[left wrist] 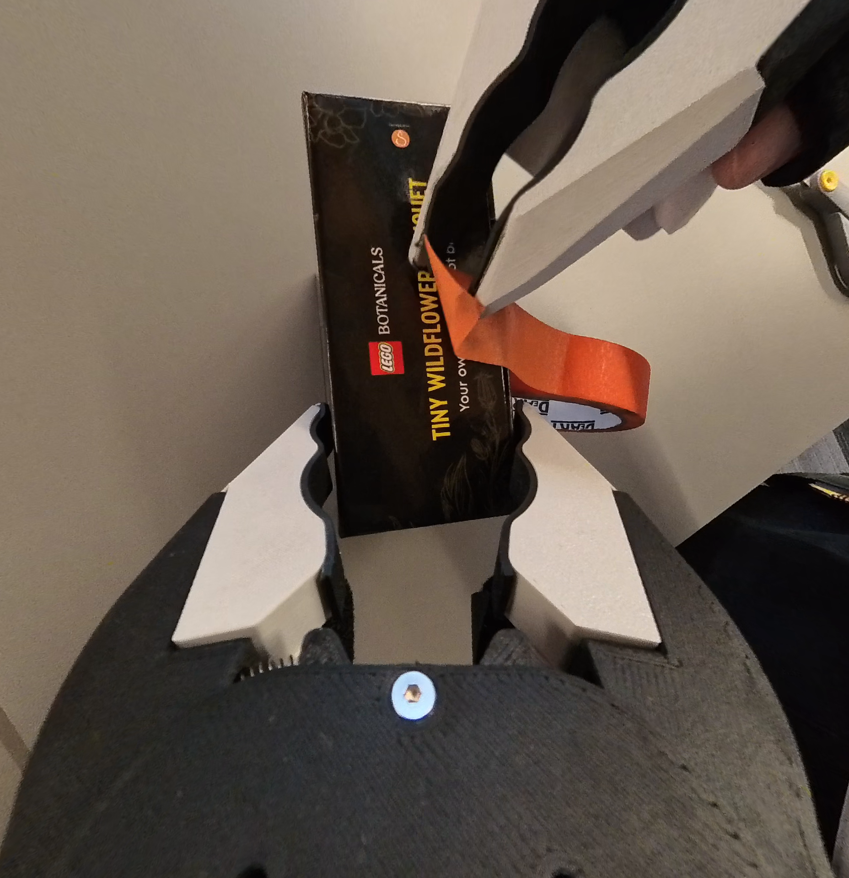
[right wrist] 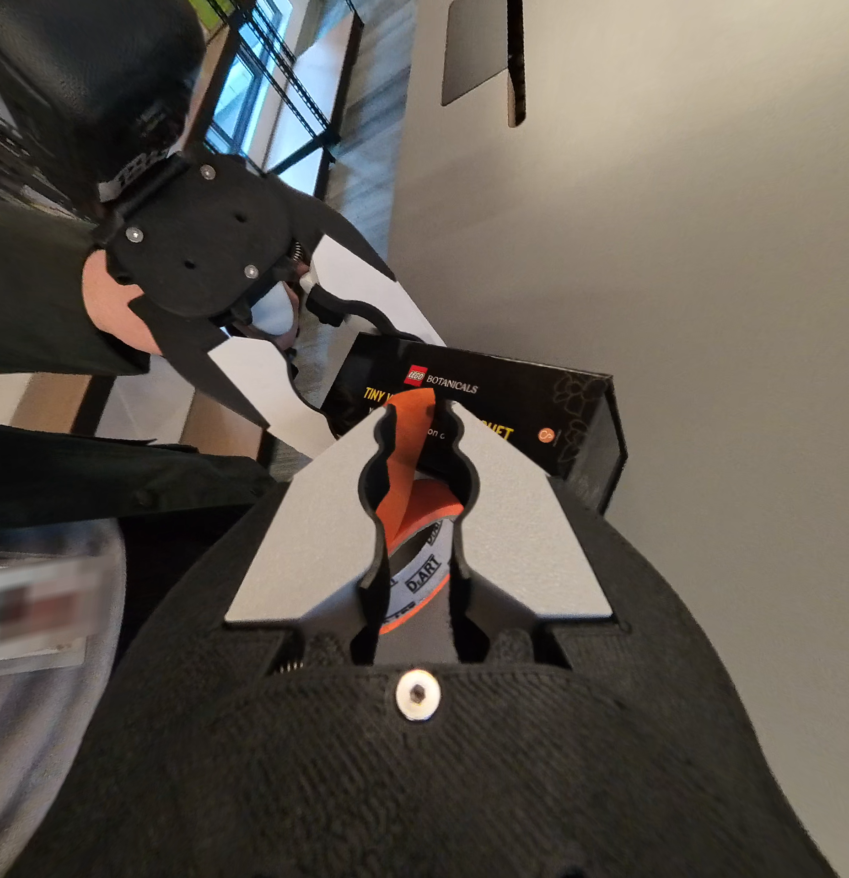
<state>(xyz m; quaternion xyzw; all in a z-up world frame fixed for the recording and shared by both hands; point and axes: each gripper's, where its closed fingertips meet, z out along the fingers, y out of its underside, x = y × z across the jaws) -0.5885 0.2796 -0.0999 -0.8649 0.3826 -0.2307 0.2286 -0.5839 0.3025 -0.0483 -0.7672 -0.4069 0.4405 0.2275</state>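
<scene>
A black rectangular box (left wrist: 389,285) with printed lettering lies on the white table (left wrist: 128,285). My left gripper (left wrist: 420,423) is shut on the near end of the box, one finger on each long side. An orange tape roll (left wrist: 598,375) lies just right of the box. My right gripper (left wrist: 448,280) comes in from the upper right and is shut on the free strip of tape (left wrist: 465,323), holding it over the box's top face. In the right wrist view, the strip (right wrist: 408,427) runs between my right gripper's (right wrist: 422,408) tips, with the roll (right wrist: 422,560) below and the box (right wrist: 532,404) behind. The left gripper (right wrist: 372,382) grips the box's end there.
A grey metal tool with a yellow screw (left wrist: 836,233) lies at the right edge of the table. A cardboard flap (right wrist: 484,52) stands farther along the table. The table edge runs near the person's dark clothing (left wrist: 769,594). A window and black frame (right wrist: 270,95) are beyond. My hands' fingertips stand some 6 cm from each other.
</scene>
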